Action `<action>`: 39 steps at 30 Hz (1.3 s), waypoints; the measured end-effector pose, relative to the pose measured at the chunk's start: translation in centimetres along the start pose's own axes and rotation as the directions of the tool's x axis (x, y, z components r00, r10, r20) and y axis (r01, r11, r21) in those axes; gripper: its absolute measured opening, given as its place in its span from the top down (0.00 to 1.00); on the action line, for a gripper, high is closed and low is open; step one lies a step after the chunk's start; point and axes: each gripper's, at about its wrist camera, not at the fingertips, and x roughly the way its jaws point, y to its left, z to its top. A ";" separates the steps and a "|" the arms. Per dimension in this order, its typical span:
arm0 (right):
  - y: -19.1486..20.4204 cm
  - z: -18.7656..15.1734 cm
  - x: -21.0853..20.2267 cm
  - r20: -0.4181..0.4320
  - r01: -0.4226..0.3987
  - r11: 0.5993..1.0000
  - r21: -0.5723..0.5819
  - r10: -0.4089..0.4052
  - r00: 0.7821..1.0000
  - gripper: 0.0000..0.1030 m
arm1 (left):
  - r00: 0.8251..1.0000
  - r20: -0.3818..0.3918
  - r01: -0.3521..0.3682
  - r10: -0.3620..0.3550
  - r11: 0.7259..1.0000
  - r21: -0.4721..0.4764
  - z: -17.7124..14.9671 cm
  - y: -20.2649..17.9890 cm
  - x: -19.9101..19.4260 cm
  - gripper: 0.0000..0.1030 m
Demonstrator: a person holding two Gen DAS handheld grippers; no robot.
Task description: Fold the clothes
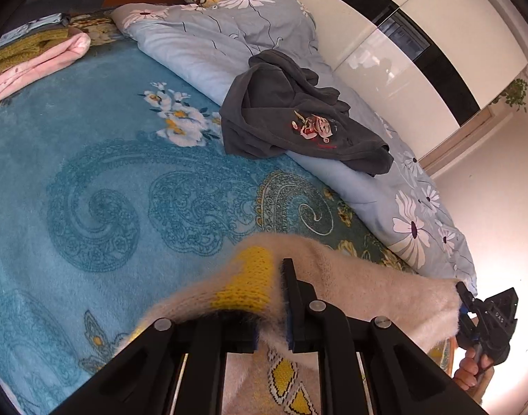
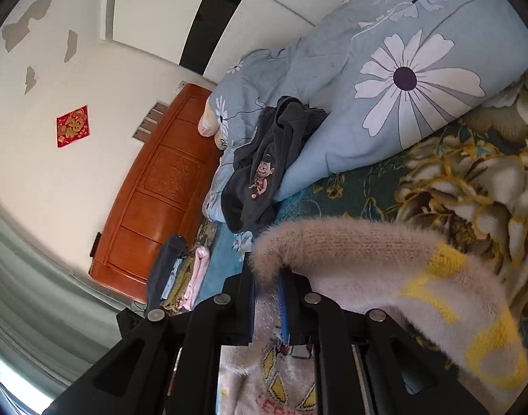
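The cream sweater [image 1: 350,276] is stretched from the left gripper [image 1: 272,314] at lower centre to the right gripper [image 1: 463,297] at lower right. Each gripper's 2 fingers are pinched on its edge, its long axis running between them.

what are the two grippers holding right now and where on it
Both hold the fuzzy cream knit sweater with yellow pattern by one edge: the left gripper at one end, the right gripper at the other.

Fuzzy knitted cream sweater [image 1: 361,276], plush blue blanket [image 1: 108,173], smooth cotton duvet [image 2: 402,86], glossy wooden headboard [image 2: 160,186]
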 end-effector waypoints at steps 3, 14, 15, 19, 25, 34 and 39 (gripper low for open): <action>-1.0 1.3 2.0 0.004 0.006 1.000 0.031 -0.006 1.000 0.89 | 0.999 -0.026 -0.027 0.027 1.000 -0.007 1.0 0.2 2.2 0.87; -6.8 5.0 9.2 -0.009 0.120 0.979 0.164 -0.121 0.993 0.88 | 0.991 -0.103 -0.089 0.086 0.996 -0.024 5.3 0.4 9.6 0.85; -7.2 5.2 9.8 -0.016 0.139 0.976 0.167 -0.139 0.990 0.88 | 0.990 -0.112 -0.090 0.086 0.996 -0.029 5.5 0.5 10.1 0.83; -8.8 5.4 11.8 -0.038 0.222 0.958 0.180 -0.219 0.975 0.86 | 0.987 -0.146 -0.075 0.065 0.995 -0.066 6.3 1.3 11.6 0.79; -9.4 5.2 12.4 -0.044 0.270 0.943 0.196 -0.267 0.963 0.84 | 0.982 -0.158 0.068 -0.104 0.974 -0.217 6.6 2.7 10.9 0.51; -6.0 6.4 9.7 0.026 0.287 0.952 0.107 -0.292 0.956 0.52 | 0.967 -0.110 0.192 -0.231 0.938 -0.289 6.1 2.4 6.7 0.30; -5.3 6.1 7.7 0.048 0.287 0.952 0.102 -0.293 0.955 0.50 | 0.974 -0.049 0.198 -0.223 0.932 -0.303 5.4 4.0 3.9 0.28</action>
